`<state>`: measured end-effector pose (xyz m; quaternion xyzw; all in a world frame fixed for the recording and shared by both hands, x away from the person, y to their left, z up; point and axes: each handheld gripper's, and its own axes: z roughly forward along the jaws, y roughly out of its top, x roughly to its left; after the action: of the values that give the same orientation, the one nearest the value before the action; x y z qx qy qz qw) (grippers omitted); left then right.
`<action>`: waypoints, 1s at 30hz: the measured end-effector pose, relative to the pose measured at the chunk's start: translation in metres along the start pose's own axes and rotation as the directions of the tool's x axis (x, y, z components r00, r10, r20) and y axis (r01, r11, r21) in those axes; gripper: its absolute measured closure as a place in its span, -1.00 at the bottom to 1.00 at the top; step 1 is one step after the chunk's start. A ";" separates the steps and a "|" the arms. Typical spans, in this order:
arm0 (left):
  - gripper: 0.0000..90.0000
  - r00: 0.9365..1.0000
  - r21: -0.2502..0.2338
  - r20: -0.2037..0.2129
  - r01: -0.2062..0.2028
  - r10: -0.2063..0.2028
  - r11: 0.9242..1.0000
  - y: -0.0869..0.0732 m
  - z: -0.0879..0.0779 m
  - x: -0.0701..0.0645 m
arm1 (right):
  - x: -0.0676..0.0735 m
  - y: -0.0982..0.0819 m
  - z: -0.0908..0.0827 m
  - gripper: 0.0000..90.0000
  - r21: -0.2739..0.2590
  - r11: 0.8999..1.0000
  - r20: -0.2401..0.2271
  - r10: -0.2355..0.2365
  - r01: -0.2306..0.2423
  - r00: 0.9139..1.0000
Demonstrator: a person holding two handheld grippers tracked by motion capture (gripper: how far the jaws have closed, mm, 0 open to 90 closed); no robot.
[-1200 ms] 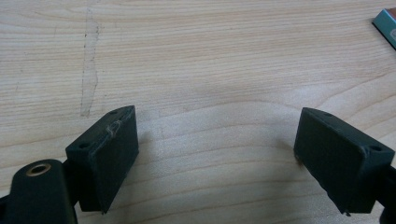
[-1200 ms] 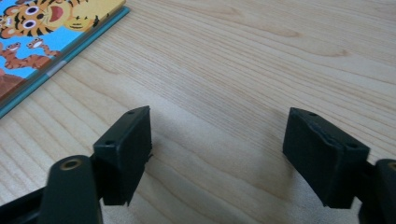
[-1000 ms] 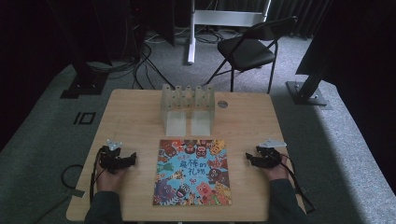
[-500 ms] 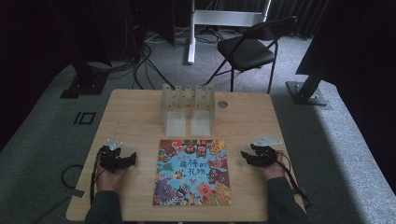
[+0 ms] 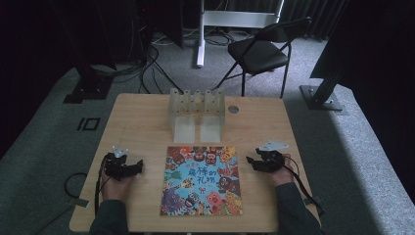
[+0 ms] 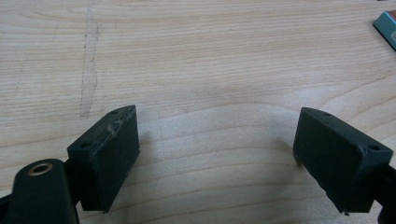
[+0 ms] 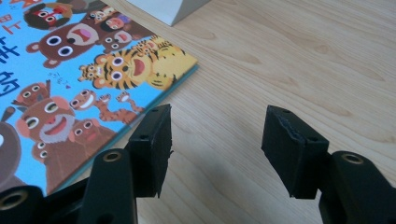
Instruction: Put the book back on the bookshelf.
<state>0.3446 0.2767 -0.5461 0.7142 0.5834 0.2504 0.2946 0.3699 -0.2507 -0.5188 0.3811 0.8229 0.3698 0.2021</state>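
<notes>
A picture book (image 5: pixel 201 181) with cartoon animals on a blue cover lies flat on the wooden table (image 5: pixel 147 122), near its front middle. My left gripper (image 5: pixel 136 167) rests on the table left of the book and points toward it. Its jaws stand wide open over bare wood (image 6: pixel 217 135), and a corner of the book (image 6: pixel 386 27) shows far off. My right gripper (image 5: pixel 250 161) hovers just right of the book's right edge. Its jaws have just been closing a little and are still open (image 7: pixel 217 135), with only table between them. The left jaw is over the book's edge (image 7: pixel 93 70).
A translucent rack with two white blocks (image 5: pixel 196 111) stands at the table's back middle, and a small round grey disc (image 5: pixel 233 109) lies beside it. A black folding chair (image 5: pixel 259 51) and floor cables sit beyond the table. A white block's corner (image 7: pixel 166 9) shows ahead of the right gripper.
My right gripper has moved left toward the book's right edge and risen slightly. The left gripper and the book have not moved.
</notes>
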 end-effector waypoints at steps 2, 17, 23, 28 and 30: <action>-0.68 1.000 0.001 -0.001 0.000 0.000 1.000 0.000 0.000 0.000 | 0.001 0.002 0.001 -0.06 -0.002 1.000 -0.003 -0.005 0.005 1.000; -0.68 1.000 0.001 -0.007 0.006 -0.006 1.000 0.001 0.001 -0.001 | 0.014 0.019 0.014 -0.07 -0.010 0.999 -0.038 -0.054 0.053 0.998; -0.67 1.000 0.000 -0.008 0.007 -0.007 1.000 0.001 0.001 -0.001 | 0.019 0.029 0.019 -0.09 -0.001 0.997 -0.054 -0.082 0.082 0.995; -0.66 1.000 -0.002 -0.004 0.002 -0.002 1.000 0.001 0.001 -0.001 | 0.021 0.042 0.027 -0.11 0.000 0.995 -0.066 -0.099 0.099 0.993; -0.62 1.000 -0.006 0.002 -0.003 0.004 1.000 0.001 0.000 -0.001 | 0.022 0.045 0.030 -0.12 0.007 0.995 -0.070 -0.103 0.103 0.992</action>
<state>0.3451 0.2752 -0.5459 0.7147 0.5811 0.2517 0.2970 0.3960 -0.2002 -0.5051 0.3261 0.8499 0.3677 0.1901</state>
